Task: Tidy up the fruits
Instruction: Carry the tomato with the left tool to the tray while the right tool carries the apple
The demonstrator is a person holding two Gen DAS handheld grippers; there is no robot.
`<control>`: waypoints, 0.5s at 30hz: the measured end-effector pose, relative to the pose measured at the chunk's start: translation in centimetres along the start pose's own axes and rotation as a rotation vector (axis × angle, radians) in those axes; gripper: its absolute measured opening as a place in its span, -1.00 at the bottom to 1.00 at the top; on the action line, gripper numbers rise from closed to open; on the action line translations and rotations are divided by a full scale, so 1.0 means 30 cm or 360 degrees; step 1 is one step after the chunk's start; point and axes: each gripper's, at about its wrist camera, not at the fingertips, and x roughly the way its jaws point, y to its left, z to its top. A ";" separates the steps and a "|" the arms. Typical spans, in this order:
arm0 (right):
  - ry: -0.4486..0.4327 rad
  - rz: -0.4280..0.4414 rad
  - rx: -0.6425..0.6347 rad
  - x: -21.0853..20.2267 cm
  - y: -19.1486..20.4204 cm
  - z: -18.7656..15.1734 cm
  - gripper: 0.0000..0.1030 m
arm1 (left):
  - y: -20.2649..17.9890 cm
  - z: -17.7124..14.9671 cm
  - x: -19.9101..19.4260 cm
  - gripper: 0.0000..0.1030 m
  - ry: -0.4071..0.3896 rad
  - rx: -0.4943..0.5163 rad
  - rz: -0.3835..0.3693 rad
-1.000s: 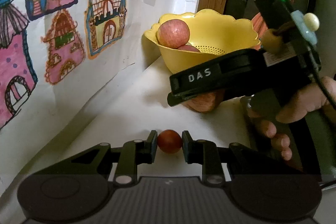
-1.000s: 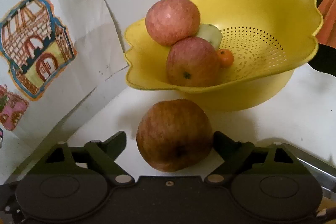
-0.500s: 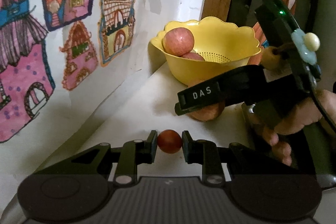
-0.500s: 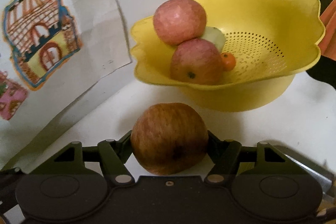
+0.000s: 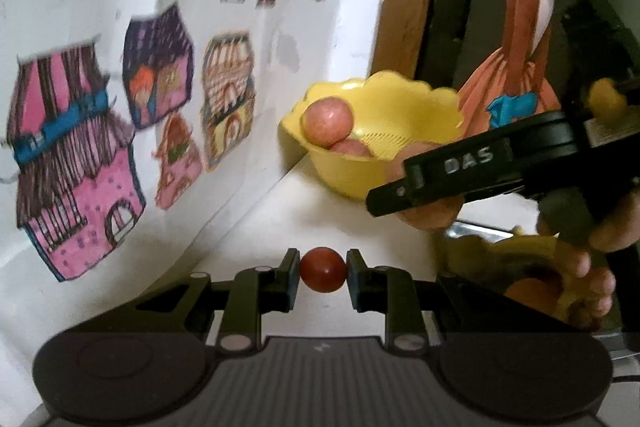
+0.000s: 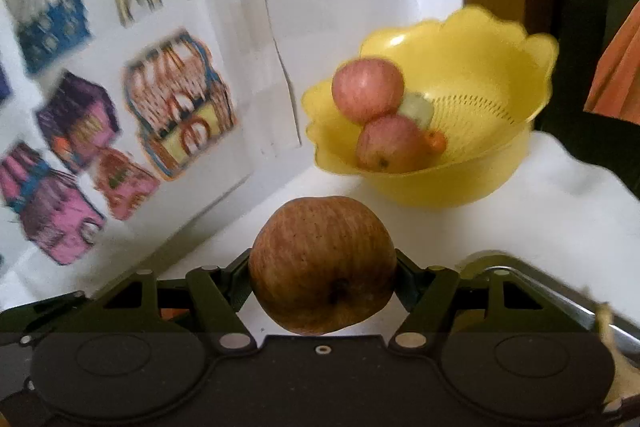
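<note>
Tongs are gripping fruit, the right gripper (image 6: 323, 267) clamping a brown apple (image 6: 322, 265) and the left gripper (image 5: 323, 270) pinching a small red fruit (image 5: 323, 269), both risking slipping out short of the yellow colander bowl (image 6: 496, 67) at the table's back corner.

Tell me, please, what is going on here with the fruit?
A person is sorting fruit with a hand-held gripper in each hand. The left hand-held gripper is shut on a small red fruit, and the right hand-held gripper is shut on a brownish apple. The yellow bowl ahead holds two pink apples and smaller pieces.
</note>
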 end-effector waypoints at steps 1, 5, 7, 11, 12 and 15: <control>-0.0016 -0.0002 0.0005 -0.036 -0.006 0.001 0.36 | -0.015 0.008 -0.012 -0.47 -0.0013 0.0005 -0.0007; -0.0072 -0.0031 0.0023 -0.168 -0.056 -0.003 0.37 | -0.095 0.033 -0.054 -0.47 -0.0057 0.0027 -0.0059; -0.0095 -0.0058 0.0033 -0.219 -0.108 -0.017 0.36 | -0.142 0.040 -0.069 -0.47 -0.0081 0.0046 -0.0098; -0.0126 -0.0139 0.0060 -0.325 -0.226 -0.068 0.37 | -0.254 0.050 -0.082 -0.47 -0.0110 0.0083 -0.0188; -0.0129 -0.0160 0.0070 -0.347 -0.257 -0.083 0.37 | -0.285 0.052 -0.082 -0.47 -0.0114 0.0092 -0.0215; -0.0136 -0.0227 0.0103 -0.415 -0.347 -0.132 0.36 | -0.374 0.046 -0.070 -0.47 -0.0121 0.0115 -0.0288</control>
